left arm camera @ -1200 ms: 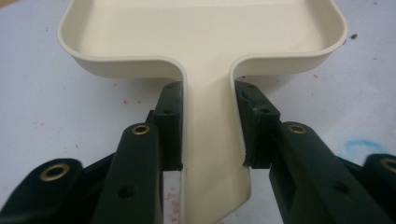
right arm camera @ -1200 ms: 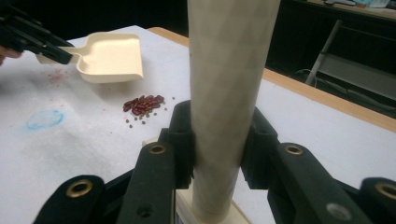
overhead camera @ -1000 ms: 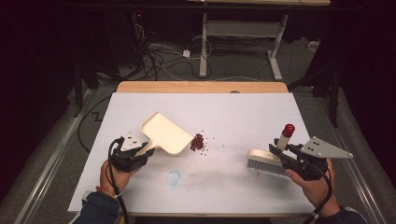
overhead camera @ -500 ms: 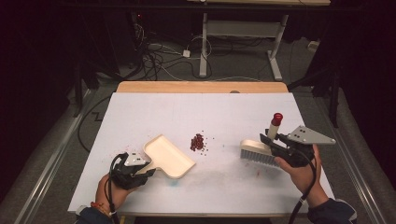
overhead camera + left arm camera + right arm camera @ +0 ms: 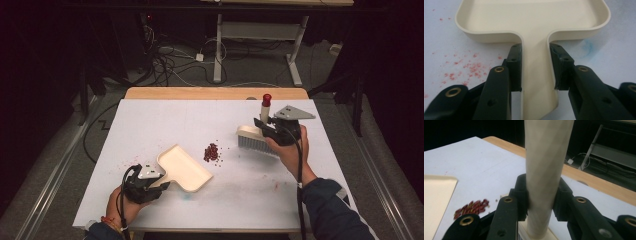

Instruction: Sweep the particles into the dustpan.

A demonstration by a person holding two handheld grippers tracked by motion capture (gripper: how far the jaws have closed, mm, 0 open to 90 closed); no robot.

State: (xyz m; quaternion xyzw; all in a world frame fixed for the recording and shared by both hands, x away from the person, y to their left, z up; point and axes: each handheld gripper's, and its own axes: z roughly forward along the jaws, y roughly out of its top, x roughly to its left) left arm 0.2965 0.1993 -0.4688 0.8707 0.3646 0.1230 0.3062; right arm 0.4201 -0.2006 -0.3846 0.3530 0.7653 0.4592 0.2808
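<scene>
A cream dustpan [image 5: 184, 169] lies on the white sheet, its open mouth turned toward a small pile of red beans [image 5: 211, 152]. My left gripper [image 5: 162, 185] is shut on the dustpan's flat handle [image 5: 535, 75], a black pad [image 5: 515, 65] on each side. My right gripper [image 5: 261, 123] is shut on the round cream handle [image 5: 546, 157] of a brush [image 5: 252, 140]. The brush handle has a red tip and stands nearly upright, with the white bristles down on the sheet just right of the beans [image 5: 471, 208]. Both jaws grip tight.
The white sheet [image 5: 165, 120] covers a table with a wooden far edge [image 5: 215, 93]. Red specks [image 5: 471, 68] and a blue smear [image 5: 587, 47] mark the sheet near the dustpan [image 5: 534, 15]. A desk frame [image 5: 260, 30] and cables [image 5: 170, 60] lie on the dark floor beyond.
My right gripper has carried the brush away from the near edge and leftward, closer to the beans. The dustpan slid back from the beans toward the near edge, then stayed put.
</scene>
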